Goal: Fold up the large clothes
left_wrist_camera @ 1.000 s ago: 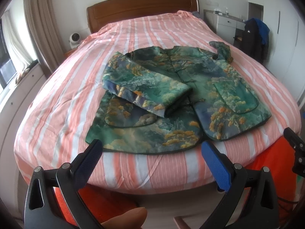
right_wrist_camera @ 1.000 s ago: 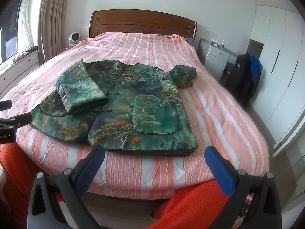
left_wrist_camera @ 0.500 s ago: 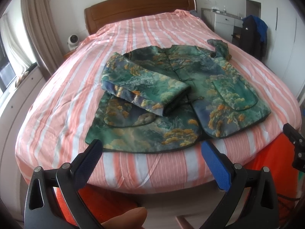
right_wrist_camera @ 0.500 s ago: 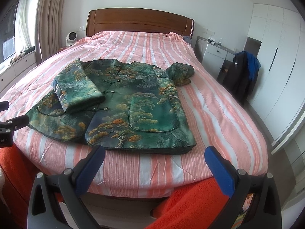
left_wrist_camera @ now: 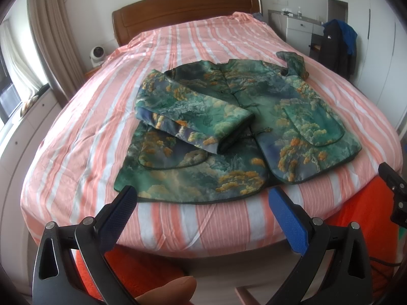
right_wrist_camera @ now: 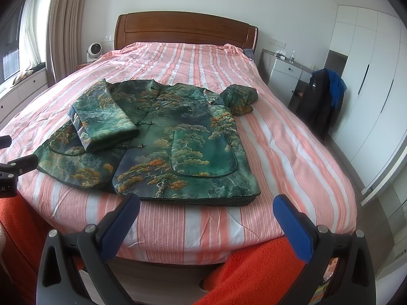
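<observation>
Left gripper (left_wrist_camera: 202,202): jaws spread wide, empty, held off the foot of the bed. Right gripper (right_wrist_camera: 206,209): likewise spread, empty. Green brocade jacket (right_wrist_camera: 162,137): flat on the striped bedspread (right_wrist_camera: 279,152), near the foot edge; one sleeve (right_wrist_camera: 101,119) folded across the front, the other bunched (right_wrist_camera: 239,97) beside the shoulder.

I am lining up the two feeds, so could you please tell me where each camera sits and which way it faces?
Left wrist: on the left gripper at the bed's foot, facing the headboard over the jacket; shows its open blue fingers, a fingertip and the right gripper's edge.
Right wrist: on the right gripper, further right, facing the same way; shows its open fingers and the left gripper's edge at left.
Shared: jacket, striped bed, headboard, dresser.
</observation>
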Available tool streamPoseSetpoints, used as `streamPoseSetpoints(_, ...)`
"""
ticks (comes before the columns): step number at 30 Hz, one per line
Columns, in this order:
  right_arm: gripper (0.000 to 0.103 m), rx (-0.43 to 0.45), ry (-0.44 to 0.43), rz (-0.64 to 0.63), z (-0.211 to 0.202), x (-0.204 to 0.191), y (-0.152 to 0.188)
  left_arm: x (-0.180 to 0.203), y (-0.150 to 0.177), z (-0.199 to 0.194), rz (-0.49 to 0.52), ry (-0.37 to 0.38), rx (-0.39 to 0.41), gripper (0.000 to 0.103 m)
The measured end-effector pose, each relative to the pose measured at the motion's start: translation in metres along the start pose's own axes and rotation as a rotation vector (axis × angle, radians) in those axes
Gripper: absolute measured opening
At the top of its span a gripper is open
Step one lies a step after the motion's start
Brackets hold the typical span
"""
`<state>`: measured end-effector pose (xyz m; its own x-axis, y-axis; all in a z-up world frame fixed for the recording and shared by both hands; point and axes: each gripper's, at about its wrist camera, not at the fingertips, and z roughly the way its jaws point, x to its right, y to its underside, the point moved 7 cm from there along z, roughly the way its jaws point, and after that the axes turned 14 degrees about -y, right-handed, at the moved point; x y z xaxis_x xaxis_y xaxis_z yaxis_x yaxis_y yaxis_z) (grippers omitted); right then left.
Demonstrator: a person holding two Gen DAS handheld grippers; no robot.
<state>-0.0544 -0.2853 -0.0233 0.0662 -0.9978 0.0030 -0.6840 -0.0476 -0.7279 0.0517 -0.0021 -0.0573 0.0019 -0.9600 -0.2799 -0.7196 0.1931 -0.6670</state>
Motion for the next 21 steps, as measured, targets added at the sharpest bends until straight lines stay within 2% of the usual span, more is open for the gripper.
streamPoseSetpoints(21, 0.103, 0.011, 0.002, -0.003, -0.0031, 0.0004, -0.0022, -0.0007, -0.0021, -0.005, 0.0, 0.001, 0.019, 0.103)
